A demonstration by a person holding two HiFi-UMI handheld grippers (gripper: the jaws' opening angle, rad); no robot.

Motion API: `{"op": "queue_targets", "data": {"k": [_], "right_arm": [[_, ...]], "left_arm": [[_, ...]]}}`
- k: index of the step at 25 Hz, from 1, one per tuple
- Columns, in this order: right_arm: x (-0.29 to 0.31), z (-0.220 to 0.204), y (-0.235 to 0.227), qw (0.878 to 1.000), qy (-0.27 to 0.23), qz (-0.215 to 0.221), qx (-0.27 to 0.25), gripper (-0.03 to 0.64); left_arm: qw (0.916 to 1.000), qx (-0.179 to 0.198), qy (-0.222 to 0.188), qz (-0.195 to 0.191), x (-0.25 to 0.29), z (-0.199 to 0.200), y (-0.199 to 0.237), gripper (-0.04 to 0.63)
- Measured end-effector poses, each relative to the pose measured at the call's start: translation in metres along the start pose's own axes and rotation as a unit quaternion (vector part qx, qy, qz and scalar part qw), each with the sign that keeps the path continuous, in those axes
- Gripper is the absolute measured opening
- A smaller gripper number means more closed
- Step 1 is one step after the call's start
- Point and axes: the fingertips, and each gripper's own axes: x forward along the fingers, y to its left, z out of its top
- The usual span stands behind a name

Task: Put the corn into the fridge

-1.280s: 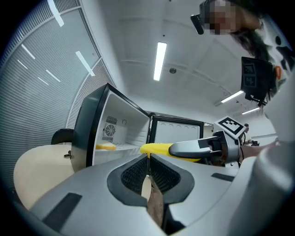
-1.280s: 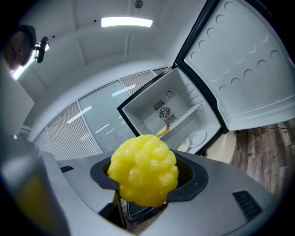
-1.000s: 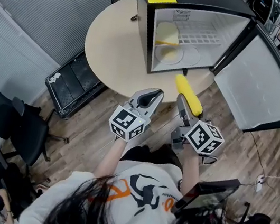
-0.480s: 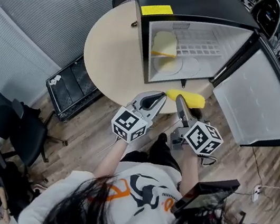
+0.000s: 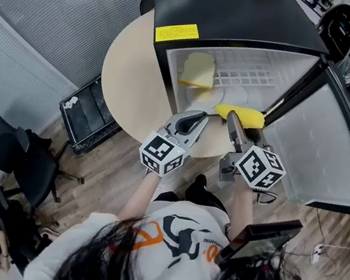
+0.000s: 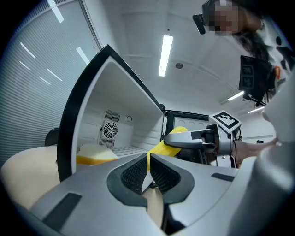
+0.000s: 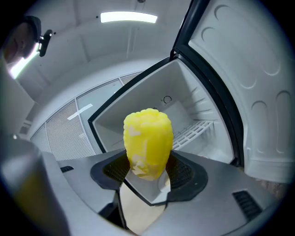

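A yellow corn cob (image 5: 241, 116) is clamped in my right gripper (image 5: 234, 121), held at the open mouth of the black mini fridge (image 5: 236, 19). In the right gripper view the corn (image 7: 147, 142) stands upright between the jaws, with the fridge's white interior (image 7: 184, 113) behind it. My left gripper (image 5: 194, 120) is shut with nothing in it, just left of the right one, over the table edge. From the left gripper view I see the corn (image 6: 168, 143) and the right gripper (image 6: 203, 138) ahead. The fridge door (image 5: 326, 136) stands open to the right.
The fridge stands on a round beige table (image 5: 130, 68). A pale yellow block (image 5: 197, 71) lies on the wire shelf (image 5: 247, 75) inside. A black office chair (image 5: 5, 153) and a black case (image 5: 89, 114) are on the wood floor at left.
My right gripper has carried the corn forward and up, from below the table edge to the fridge opening. The head view has shifted closer to the fridge. The left gripper stays shut.
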Motion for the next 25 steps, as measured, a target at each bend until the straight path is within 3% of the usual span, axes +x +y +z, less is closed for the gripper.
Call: {"op": "queue_targets", "data": {"k": [10, 19, 25], "right_arm": [[0.045, 0.052, -0.023, 0.999, -0.018, 0.011, -0.033, 0.252], [0.111, 0.069, -0.038, 0.997, -0.009, 0.024, -0.079, 0.252], [0.151, 0.078, -0.043, 0.988, 0.005, 0.015, -0.152, 0.252]], "left_arm": [[0.9999, -0.001, 0.003, 0.015, 0.034, 0.008, 0.014, 0.014], [0.9995, -0.003, 0.013, 0.029, 0.055, 0.002, 0.026, 0.014], [0.9992, -0.002, 0.017, 0.037, 0.061, 0.001, 0.031, 0.014]]}}
